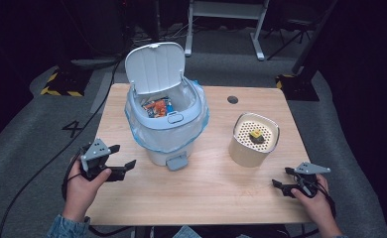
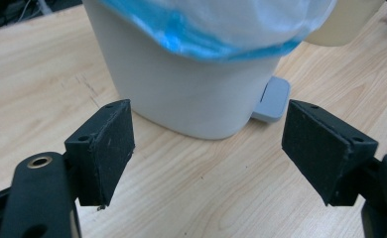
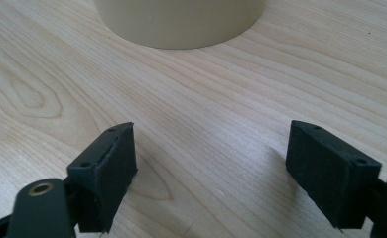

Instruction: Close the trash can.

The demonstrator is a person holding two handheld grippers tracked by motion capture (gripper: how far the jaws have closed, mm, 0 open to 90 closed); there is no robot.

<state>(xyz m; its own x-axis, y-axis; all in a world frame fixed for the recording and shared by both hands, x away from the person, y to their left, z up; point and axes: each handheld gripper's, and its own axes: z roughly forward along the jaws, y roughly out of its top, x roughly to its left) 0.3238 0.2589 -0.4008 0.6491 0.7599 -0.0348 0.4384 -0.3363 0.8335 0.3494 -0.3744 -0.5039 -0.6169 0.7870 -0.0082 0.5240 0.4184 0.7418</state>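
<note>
- White plastic forms the pedal bin (image 1: 164, 126), which stands upright on the left half of the table (image 1: 206, 193); its long axis runs vertically, its lid (image 1: 154, 67) is tipped up and back towards the far edge, and its grey pedal (image 1: 176, 161) points at the person's side.
- Blue-tinted liner (image 1: 201, 124) folds over the rim; colourful wrappers (image 1: 157, 107) lie inside.
- Left tongs (image 1: 116, 159) hover spread wide and empty just beside the bin's near left flank, aimed at its lower wall and the pedal.
- To work well here, the tongs would likely need to close in low and square on the bin, avoiding the loose liner, which could slip.
- Right tongs (image 1: 282, 177) are also spread and empty, low over the table near the right front.
- Cream perforated container (image 1: 253, 140) stands beyond them, a small yellowish object (image 1: 256, 135) on top.
</note>
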